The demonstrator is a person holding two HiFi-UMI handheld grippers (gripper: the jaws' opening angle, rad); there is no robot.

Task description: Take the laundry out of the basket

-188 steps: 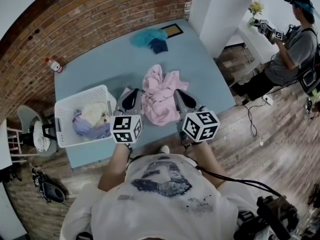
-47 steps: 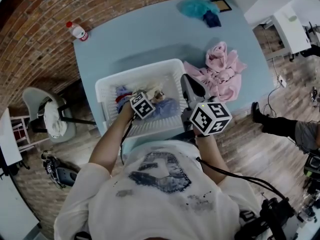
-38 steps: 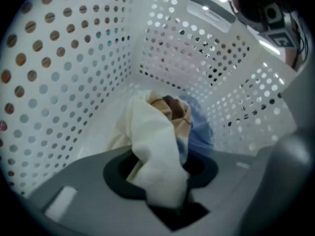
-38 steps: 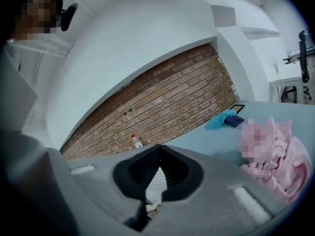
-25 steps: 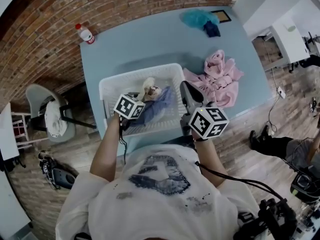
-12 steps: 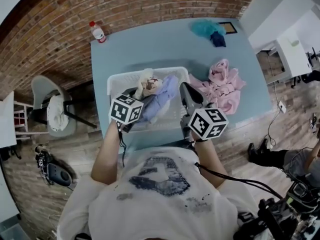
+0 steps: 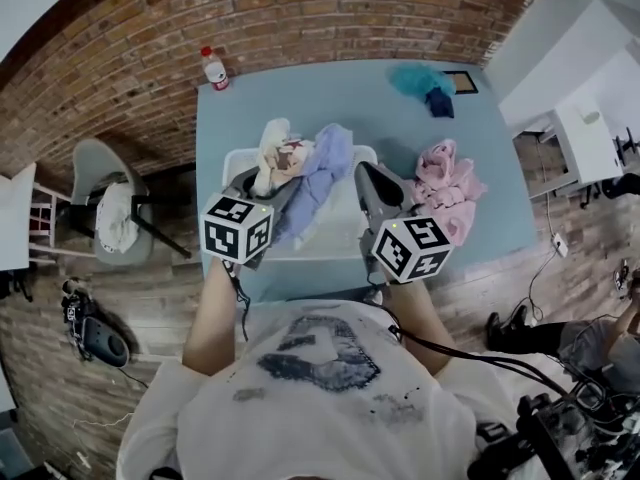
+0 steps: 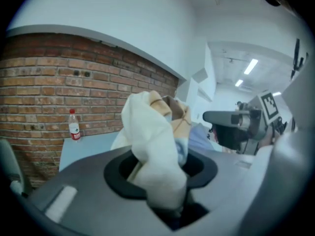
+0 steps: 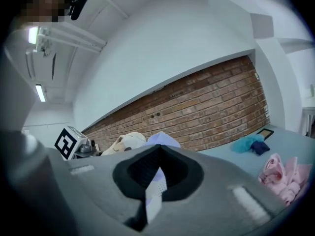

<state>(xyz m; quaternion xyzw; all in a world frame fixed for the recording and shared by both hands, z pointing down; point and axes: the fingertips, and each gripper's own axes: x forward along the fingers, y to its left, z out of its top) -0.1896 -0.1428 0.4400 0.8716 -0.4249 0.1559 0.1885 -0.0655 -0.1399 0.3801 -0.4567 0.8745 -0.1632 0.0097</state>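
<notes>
Head view, left gripper (image 7: 260, 184): clamped on a cream garment (image 7: 276, 152), which was held up over the far left corner of the basket (image 7: 345, 236).
Head view, right gripper (image 7: 366, 176): gripped a lavender garment (image 7: 322, 171), which was bunched against the cream one and trailed down over the basket.
Head view, basket: white, on the near part of the blue table (image 7: 300, 93), between the two grippers.
Head view, table: a pink garment (image 7: 445, 190) lay right of the basket, a teal cloth (image 7: 414, 77) at the far right and a bottle (image 7: 213, 68) at the far left.
Left gripper view, jaws: closed on a fold of the cream garment (image 8: 156, 154), which rose out of them.
Right gripper view, jaws: pressed together on a thin strip of the lavender garment (image 9: 154, 191), with the cream garment to its left.
</notes>
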